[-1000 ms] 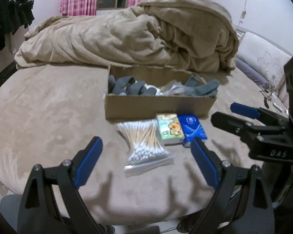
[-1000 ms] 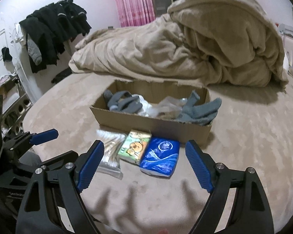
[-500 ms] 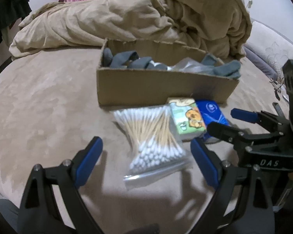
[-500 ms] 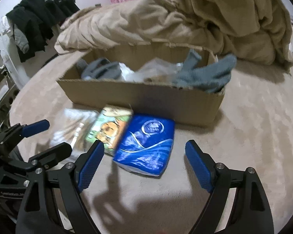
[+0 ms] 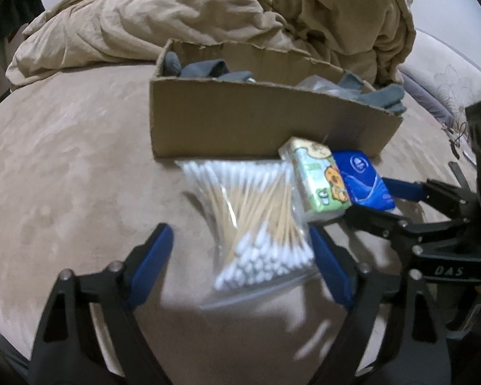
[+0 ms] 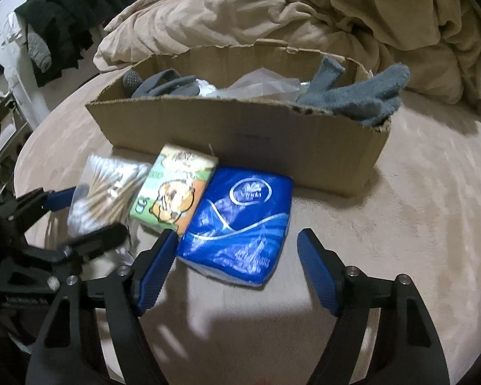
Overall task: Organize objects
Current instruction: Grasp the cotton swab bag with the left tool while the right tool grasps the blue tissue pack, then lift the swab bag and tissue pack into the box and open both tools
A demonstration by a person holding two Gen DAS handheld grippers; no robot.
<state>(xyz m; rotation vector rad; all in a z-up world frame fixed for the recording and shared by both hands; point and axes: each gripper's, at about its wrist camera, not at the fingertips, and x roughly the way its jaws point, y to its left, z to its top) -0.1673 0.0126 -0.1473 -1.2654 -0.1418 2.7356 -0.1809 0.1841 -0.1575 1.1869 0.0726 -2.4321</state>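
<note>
Both grippers now closer: left gripper (image 5: 240, 256) spread around cotton swab bag (image 5: 256, 221); right gripper (image 6: 237, 269) spread around blue tissue pack (image 6: 240, 221).

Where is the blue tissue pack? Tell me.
In the right wrist view, the blue tissue pack lies before the cardboard box, right of the green tissue pack.

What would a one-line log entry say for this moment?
left gripper: open, at cotton swabs | right gripper: open, at blue tissue pack | box: behind
</note>
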